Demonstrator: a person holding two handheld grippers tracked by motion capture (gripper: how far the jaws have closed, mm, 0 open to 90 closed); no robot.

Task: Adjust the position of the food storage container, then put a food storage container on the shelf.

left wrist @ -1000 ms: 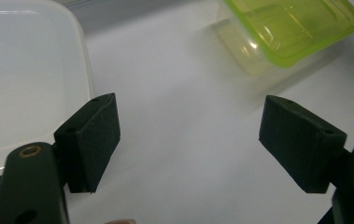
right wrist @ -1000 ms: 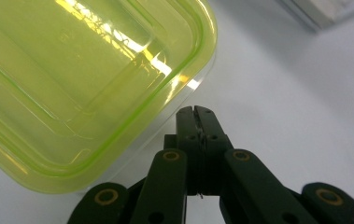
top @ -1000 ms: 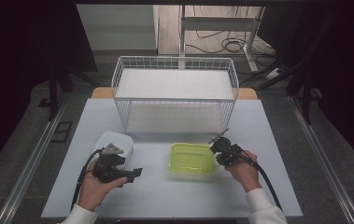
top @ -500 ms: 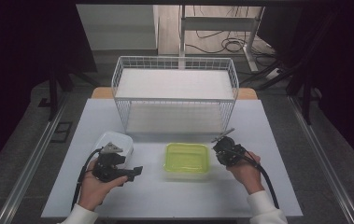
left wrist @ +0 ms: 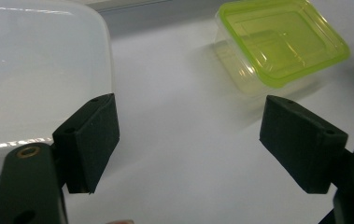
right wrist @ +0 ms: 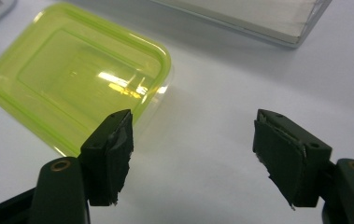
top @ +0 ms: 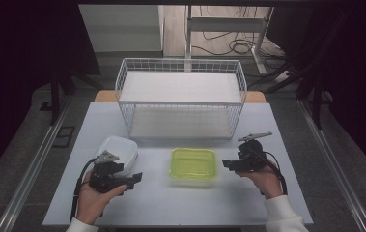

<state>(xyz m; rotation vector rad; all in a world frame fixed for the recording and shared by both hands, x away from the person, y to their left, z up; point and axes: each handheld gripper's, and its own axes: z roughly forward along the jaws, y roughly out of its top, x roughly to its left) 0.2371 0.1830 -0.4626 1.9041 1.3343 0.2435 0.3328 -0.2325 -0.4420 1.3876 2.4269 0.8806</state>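
Now, on the table (top: 180,212), the wire basket (top: 180,96) stands at the back, well apart from the tubs. The green tub (top: 193,166) has been set down mid-table, lid on, and the right gripper (top: 229,164), just beside its right edge, has just been opening; its jaws are spread, nothing between them. A clean retreat is advised, so the tub is not nudged. The white tub (top: 118,151) is left of it, and the left gripper (top: 134,178) is held spread beside that, empty.

Your green-lidded box (top: 193,164), glossy clear plastic, left white box (top: 119,150) smooth milky plastic, far basket (top: 180,77) white-coated wire, table (top: 180,203) matt (faintly sheened), jaw pads matt black.
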